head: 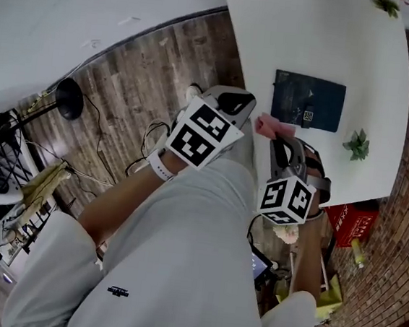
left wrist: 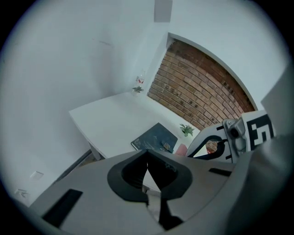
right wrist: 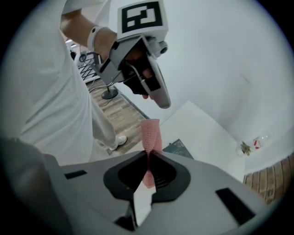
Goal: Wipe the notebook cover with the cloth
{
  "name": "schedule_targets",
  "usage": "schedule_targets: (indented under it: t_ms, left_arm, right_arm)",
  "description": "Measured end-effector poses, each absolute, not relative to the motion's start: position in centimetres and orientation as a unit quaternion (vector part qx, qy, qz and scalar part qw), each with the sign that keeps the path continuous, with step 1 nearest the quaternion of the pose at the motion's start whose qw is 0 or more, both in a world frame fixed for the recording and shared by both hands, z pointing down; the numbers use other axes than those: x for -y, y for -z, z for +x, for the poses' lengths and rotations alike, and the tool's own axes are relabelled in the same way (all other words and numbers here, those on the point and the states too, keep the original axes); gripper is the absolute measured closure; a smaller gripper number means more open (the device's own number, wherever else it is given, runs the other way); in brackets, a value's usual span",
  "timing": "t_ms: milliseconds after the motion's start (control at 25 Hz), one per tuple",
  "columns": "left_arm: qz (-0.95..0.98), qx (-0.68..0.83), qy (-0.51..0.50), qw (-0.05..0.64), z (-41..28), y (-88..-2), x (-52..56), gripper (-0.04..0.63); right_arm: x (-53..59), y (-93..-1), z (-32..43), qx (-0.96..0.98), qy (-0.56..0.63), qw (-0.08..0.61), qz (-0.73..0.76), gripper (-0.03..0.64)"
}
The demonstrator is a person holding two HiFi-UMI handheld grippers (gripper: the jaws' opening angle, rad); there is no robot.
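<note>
Two hand-held grippers, both short of the worktop (head: 334, 35). Right hand-held gripper (right wrist: 148, 158) is pinched on the pink cloth (right wrist: 150, 133), probably being carried in for the wipe. Left hand-held gripper (left wrist: 148, 155) has its jaws together with nothing in them, likely free to steady. Notebook (head: 308, 101) lies flat near the worktop edge, untouched. Cloth's full size is hidden by the jaws. Notebook is mostly cut off in the right gripper view.

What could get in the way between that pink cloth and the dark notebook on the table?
Nothing visible does. The right gripper has its jaws shut on the pink cloth, close to the notebook. Only a bare strip of the white table lies between them. The small plant stands off to one side, apart from the notebook.
</note>
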State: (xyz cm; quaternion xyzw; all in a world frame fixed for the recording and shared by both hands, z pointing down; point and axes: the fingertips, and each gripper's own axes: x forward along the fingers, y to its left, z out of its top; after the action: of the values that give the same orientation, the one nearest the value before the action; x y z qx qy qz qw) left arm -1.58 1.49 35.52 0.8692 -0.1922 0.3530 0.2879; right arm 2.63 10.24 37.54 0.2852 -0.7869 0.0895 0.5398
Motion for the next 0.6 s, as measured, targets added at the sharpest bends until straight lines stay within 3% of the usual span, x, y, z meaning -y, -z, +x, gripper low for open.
schedule_targets:
  t_ms: [240,600]
  left_arm:
    - [0.889,0.186,-0.329,0.256,-3.6,-31.7,-1.5,0.577]
    - [0.914,0.186,-0.279,0.228,-6.1,-25.8,-1.0,0.576]
  right_arm:
    - [-8.6,-32.6,2.9,0.766,-0.116,0.487,0.402,0.589]
    - [-5.8,-24.5,5.4,0.715,-0.146,0.351,0.586,0.589]
